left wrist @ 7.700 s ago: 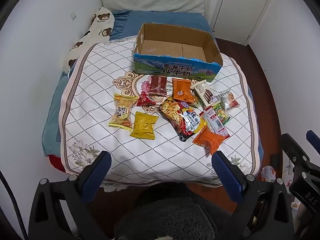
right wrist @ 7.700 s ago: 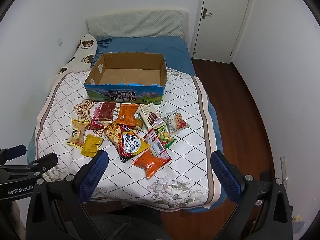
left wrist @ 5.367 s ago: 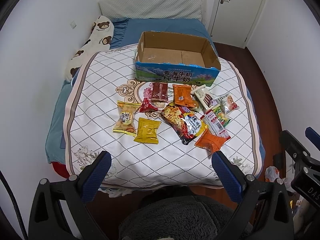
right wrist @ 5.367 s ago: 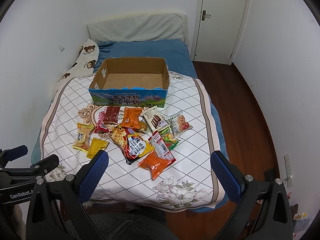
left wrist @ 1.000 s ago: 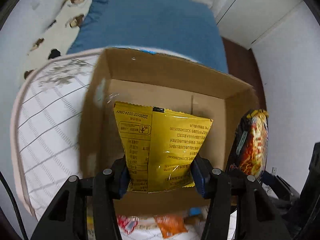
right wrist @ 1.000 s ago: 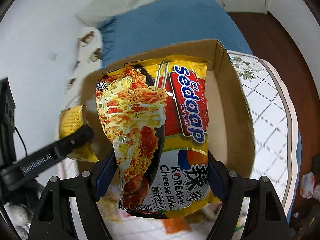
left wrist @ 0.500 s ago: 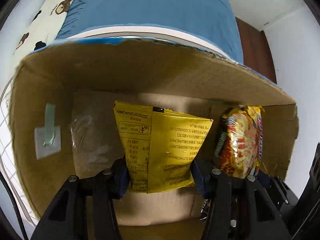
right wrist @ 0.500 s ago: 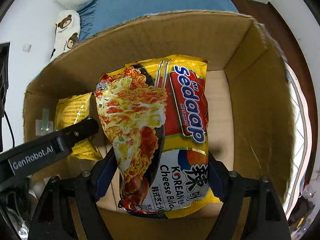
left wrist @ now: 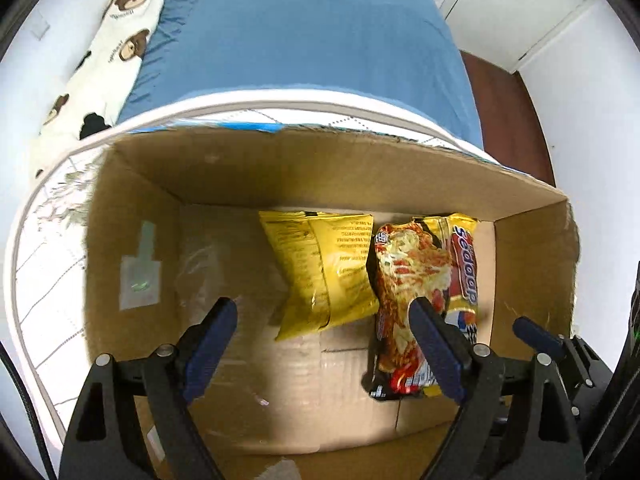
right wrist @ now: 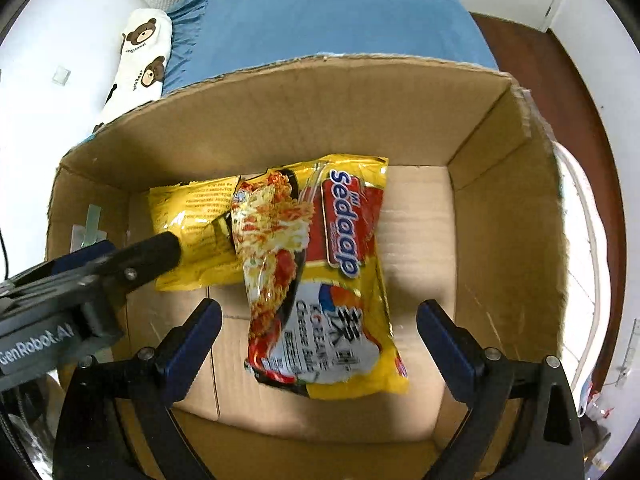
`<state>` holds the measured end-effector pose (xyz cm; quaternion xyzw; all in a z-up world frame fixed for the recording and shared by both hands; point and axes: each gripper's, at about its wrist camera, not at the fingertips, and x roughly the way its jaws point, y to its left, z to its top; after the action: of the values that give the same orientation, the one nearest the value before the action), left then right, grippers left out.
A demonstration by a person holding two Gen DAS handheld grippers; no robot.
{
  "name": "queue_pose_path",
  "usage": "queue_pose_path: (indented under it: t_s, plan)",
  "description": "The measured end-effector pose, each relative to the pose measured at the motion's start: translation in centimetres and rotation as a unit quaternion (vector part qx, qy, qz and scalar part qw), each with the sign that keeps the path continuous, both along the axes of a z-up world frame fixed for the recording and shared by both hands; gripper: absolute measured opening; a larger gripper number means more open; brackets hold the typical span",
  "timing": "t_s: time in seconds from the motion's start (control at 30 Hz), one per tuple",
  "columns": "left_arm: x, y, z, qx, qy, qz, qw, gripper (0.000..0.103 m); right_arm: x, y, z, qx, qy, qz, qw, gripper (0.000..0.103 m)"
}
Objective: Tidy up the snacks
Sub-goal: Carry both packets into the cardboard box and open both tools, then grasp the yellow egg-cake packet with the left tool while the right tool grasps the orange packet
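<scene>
Both grippers hang over the open cardboard box (left wrist: pixel 132 208) (right wrist: pixel 504 200). A yellow snack packet (left wrist: pixel 324 272) (right wrist: pixel 192 220) lies on the box floor. A Sedaap noodle packet (left wrist: pixel 424 276) (right wrist: pixel 320 272) lies right beside it, its left edge over the yellow packet. My left gripper (left wrist: pixel 324 348) is open and empty, just above the near ends of both packets. My right gripper (right wrist: pixel 320 348) is open and empty, with the noodle packet's near end between its fingers. The left gripper's body shows in the right wrist view (right wrist: pixel 100 268).
The box stands on a white quilted blanket (left wrist: pixel 44 248) on a bed with a blue sheet (left wrist: pixel 304 36). A bear-print pillow (left wrist: pixel 104 52) lies at the far left. Wooden floor (right wrist: pixel 560 84) and a white door lie to the right. The other snacks are out of view.
Both grippers have opened and let go: the yellow packet and the noodle packet have dropped onto the box floor. Both grippers have drawn back a little from the box.
</scene>
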<state>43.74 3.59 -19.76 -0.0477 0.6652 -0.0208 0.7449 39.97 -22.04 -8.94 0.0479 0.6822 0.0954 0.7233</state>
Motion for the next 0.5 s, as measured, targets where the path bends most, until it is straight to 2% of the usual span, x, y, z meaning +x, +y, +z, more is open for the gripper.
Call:
queue_pose_path:
  t_s: [0.23, 0.5]
  plan:
    - [-4.0, 0.9, 5.0, 0.015, -0.064, -0.008, 0.9978, 0.088, -3.3, -0.2, 4.9, -0.010, -0.054, 0.006, 0.998, 0.100]
    - [-9.0, 1.1, 9.9, 0.009, -0.107, -0.018, 0.9941, 0.088, -7.4, -1.1, 10.6, -0.003, -0.098, -0.004, 0.995, 0.100]
